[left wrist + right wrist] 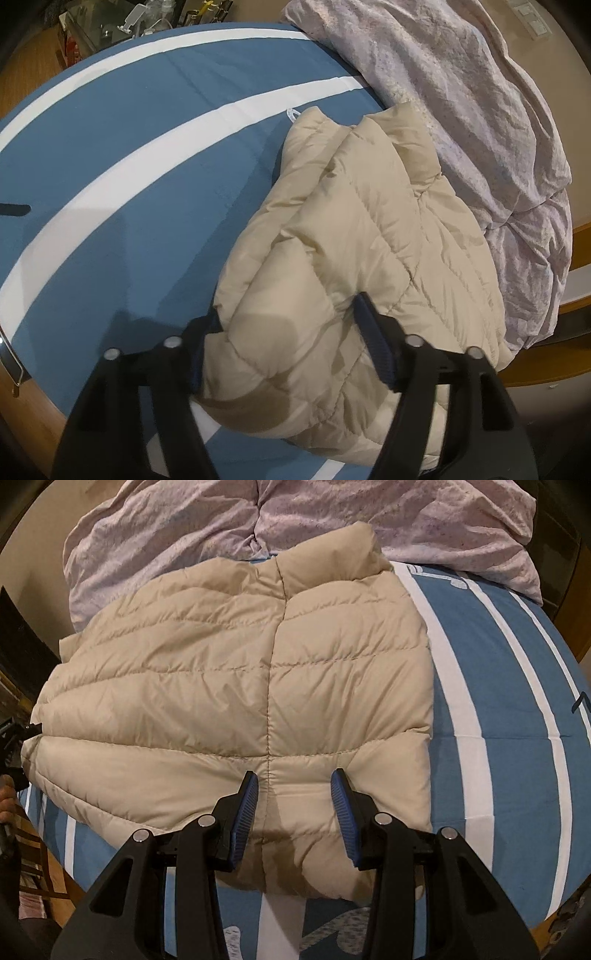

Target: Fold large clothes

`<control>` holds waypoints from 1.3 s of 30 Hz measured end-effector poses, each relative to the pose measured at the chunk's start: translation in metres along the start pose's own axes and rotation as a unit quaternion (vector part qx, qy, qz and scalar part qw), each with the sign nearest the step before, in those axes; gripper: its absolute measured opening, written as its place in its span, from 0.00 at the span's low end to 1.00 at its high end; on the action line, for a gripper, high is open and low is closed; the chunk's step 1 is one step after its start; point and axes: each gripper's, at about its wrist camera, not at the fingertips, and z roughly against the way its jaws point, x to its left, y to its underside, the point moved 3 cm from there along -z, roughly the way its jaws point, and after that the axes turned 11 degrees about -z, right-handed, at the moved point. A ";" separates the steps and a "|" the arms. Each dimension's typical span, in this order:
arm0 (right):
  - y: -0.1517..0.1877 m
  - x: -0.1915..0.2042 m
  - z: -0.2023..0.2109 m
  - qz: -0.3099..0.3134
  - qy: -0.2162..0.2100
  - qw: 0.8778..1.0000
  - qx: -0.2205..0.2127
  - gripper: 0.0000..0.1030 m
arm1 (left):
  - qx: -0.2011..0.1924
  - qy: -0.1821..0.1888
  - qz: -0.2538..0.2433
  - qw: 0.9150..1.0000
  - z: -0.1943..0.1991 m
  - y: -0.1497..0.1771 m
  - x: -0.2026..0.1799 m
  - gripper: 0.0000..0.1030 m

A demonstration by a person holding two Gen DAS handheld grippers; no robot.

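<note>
A beige quilted puffer jacket [354, 236] lies folded on the blue and white striped bed cover [140, 177]. My left gripper [288, 310] straddles the jacket's near corner. A puffy fold fills the gap between its blue pads, and the left pad is partly hidden behind the fabric. In the right wrist view the jacket [229, 672] is spread as a flat rectangle with its collar at the far end. My right gripper [295, 774] hovers over the near hem beside the centre seam, its blue pads apart and gripping nothing.
A crumpled lilac duvet [332, 520] is piled along the far side of the bed, touching the jacket's collar. It also fills the upper right of the left wrist view [480, 110]. A hand [6, 805] shows at the left edge. Wooden floor [22, 85] and cluttered glass furniture [110, 26] lie beyond the bed.
</note>
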 end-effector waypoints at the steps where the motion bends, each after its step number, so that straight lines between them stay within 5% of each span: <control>1: 0.000 0.000 -0.001 0.000 -0.001 1.000 0.000 0.42 | 0.000 0.003 0.004 1.000 0.000 0.000 0.001 0.52; 7: 0.001 -0.001 -0.002 -0.003 -0.005 1.000 0.002 0.42 | -0.012 0.030 0.017 0.999 0.006 -0.002 0.003 0.25; 10: 0.000 -0.002 -0.003 -0.004 -0.005 1.000 0.002 0.43 | -0.022 0.045 0.016 0.999 0.015 -0.005 -0.002 0.20; 23: 0.001 -0.002 -0.004 -0.004 -0.008 1.000 0.005 0.43 | -0.085 0.149 -0.050 0.984 0.079 -0.021 -0.092 0.16; 39: -0.002 -0.002 -0.006 -0.018 -0.027 0.999 0.013 0.43 | -0.064 0.248 -0.182 0.949 0.100 0.032 -0.244 0.16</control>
